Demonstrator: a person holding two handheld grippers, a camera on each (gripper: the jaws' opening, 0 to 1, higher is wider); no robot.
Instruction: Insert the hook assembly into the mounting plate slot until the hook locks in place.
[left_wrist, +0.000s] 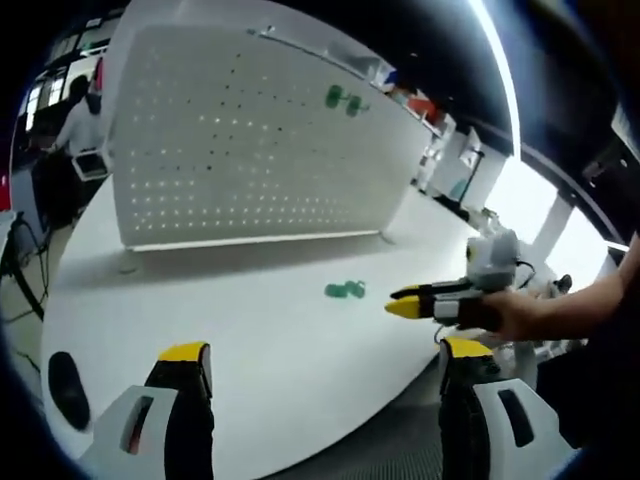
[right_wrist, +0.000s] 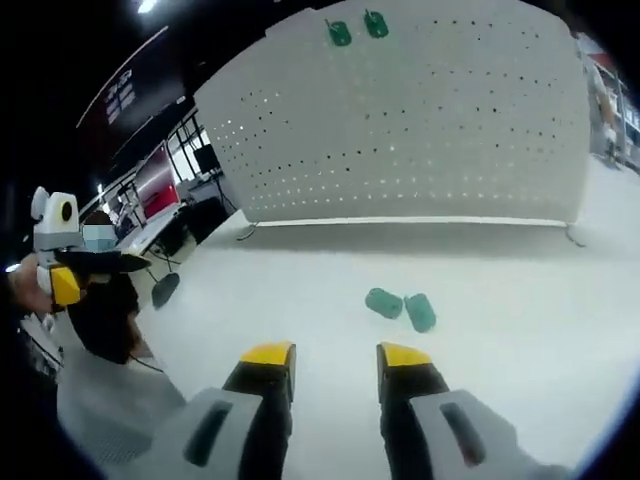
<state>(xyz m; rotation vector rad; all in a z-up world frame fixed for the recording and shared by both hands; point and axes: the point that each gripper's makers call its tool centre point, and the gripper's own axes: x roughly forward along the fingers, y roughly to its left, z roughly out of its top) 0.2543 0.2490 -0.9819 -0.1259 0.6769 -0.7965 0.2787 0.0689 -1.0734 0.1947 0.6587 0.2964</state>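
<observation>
On the white surface, 2 green hook pieces lie side by side, touching or nearly so, well in front of the upright white perforated mounting plate. Seen from the right gripper view, each piece lies flat, its long axis running slantwise toward the plate; which end bears the hook cannot be told. 2 further green hooks sit high on the plate's face, side by side near its top edge, projecting outward from the holes.

Right tool: yellow-tipped jaws stand slightly apart with nothing between them, aimed at the loose pieces from short of them. Left tool: jaws wide apart, empty, low over the near edge of the surface. In the left gripper view the right tool enters from the right, held by a hand, its tips just beside the loose pieces.
</observation>
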